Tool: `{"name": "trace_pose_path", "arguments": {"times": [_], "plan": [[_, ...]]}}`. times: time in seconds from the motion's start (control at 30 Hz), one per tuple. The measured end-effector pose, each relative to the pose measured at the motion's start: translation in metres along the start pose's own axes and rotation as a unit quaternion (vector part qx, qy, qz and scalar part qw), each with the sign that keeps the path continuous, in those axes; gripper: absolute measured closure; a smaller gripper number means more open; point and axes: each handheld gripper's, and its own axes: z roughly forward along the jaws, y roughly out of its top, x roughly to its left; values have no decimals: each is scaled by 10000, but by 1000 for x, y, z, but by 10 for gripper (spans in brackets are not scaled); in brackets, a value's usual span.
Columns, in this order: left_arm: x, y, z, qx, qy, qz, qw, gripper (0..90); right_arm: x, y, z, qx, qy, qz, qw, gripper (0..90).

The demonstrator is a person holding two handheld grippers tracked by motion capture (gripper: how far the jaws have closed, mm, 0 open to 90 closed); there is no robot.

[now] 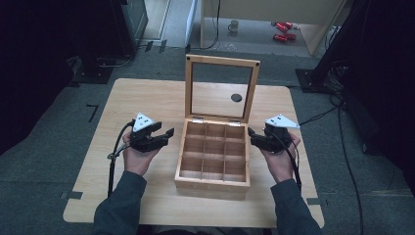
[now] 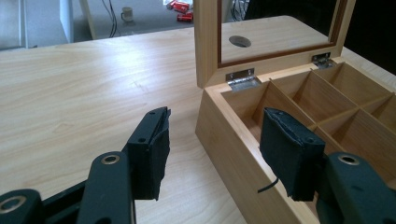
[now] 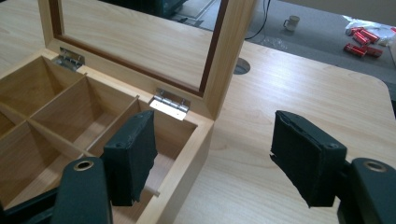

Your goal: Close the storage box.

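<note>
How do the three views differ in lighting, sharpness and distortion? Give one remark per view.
High view: dim, soft, dark surroundings, the wooden box evenly lit without glare. Left gripper view: brighter, the table crisp, the near jaws slightly soft. Right gripper view: bright, the lid's edges lean with wide-angle distortion, and its pane shows the table behind without glare.

I can read no words, labels, brand names or numbers anywhere here. The wooden box (image 1: 212,159) in front of me is plain wood with no printing on it, and my table (image 1: 147,103) carries no markings. Far back on the floor there are red packets (image 1: 283,30) and a mug (image 1: 234,25), but they are too small and blurred to make out any lettering.
</note>
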Motion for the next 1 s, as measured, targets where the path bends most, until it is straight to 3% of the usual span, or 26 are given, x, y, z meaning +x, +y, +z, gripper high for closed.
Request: {"name": "trace_pose_path", "arguments": {"times": [0.63,1.0], "plan": [[5,28,27,107,62,166,9998,425,-5,29,22,-163,148,-105,9997,346],[11,39,42,161,139,92,9997,417,-10,47,32,-269,152,-45,9995,353]]}}
